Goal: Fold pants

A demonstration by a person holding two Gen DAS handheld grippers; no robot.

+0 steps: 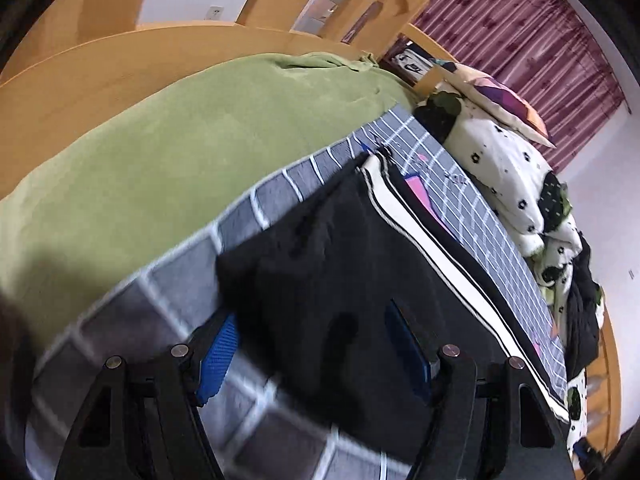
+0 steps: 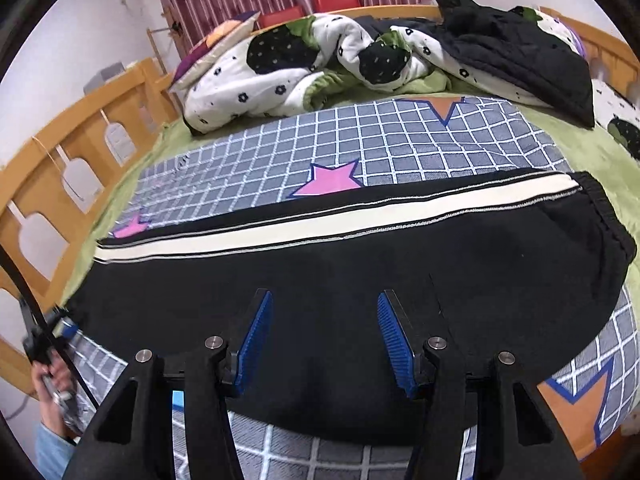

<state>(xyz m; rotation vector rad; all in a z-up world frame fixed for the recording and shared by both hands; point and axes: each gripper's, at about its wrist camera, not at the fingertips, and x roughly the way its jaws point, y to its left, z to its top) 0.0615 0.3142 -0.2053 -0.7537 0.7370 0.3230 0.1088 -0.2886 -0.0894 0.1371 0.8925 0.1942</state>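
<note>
Black pants [image 2: 360,280] with a white side stripe [image 2: 320,226] lie flat along a grey checked cloth [image 2: 360,140] on the bed, waistband [image 2: 612,216] to the right. My right gripper [image 2: 325,296] hangs open over the near edge of the pants, with only fabric showing under the gap between its blue pads [image 2: 256,336]. At the leg end, my left gripper [image 1: 316,344] is open too. Its left pad [image 1: 218,360] is over the checked cloth and its right pad [image 1: 408,356] over the black pants [image 1: 340,260]. The right wrist view shows the left gripper [image 2: 40,340] in a hand [image 2: 52,384].
A crumpled white flowered quilt [image 2: 288,68] and a black garment [image 2: 520,48] lie at the far side of the bed. A green blanket [image 1: 160,140] covers the mattress. A wooden bed rail [image 2: 60,160] runs along the left; a pillow [image 2: 216,40] leans near the curtain.
</note>
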